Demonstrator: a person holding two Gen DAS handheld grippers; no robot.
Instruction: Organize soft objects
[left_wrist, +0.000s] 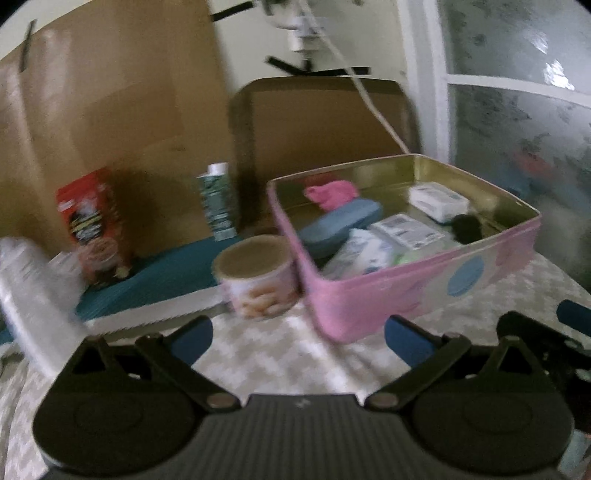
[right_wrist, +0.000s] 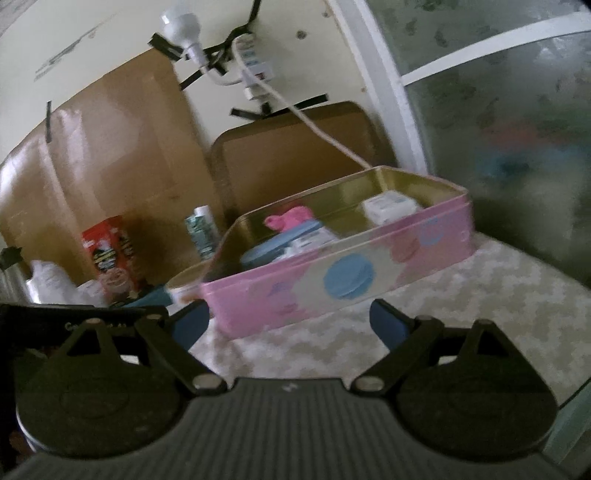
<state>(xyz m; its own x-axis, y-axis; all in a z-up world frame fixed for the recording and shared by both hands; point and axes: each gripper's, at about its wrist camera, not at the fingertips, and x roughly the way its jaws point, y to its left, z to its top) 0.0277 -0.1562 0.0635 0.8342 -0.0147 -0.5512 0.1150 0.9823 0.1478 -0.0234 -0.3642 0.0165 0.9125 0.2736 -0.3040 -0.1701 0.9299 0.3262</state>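
Observation:
A pink tin box (left_wrist: 399, 295) (right_wrist: 332, 280) with a gold inside stands on the patterned cloth. It holds a pink soft piece (left_wrist: 332, 194) (right_wrist: 286, 219), a blue case (left_wrist: 338, 227) (right_wrist: 280, 243), white packets (left_wrist: 404, 229), a white box (left_wrist: 437, 199) (right_wrist: 388, 206) and a small black thing (left_wrist: 466, 228). My left gripper (left_wrist: 299, 341) is open in front of the tin's near corner, with nothing between its fingers. My right gripper (right_wrist: 288, 325) is open too, close to the tin's long side and holding nothing. Part of the right gripper (left_wrist: 535, 343) shows at the right of the left wrist view.
A round snack can (left_wrist: 255, 280) sits left of the tin. Behind stand a red box (left_wrist: 94, 229) (right_wrist: 110, 254), a green carton (left_wrist: 218, 203) (right_wrist: 201, 230) and a white bottle (left_wrist: 33, 291). Cardboard sheets (left_wrist: 110, 110) lean on the wall; a frosted window (right_wrist: 498, 129) is on the right.

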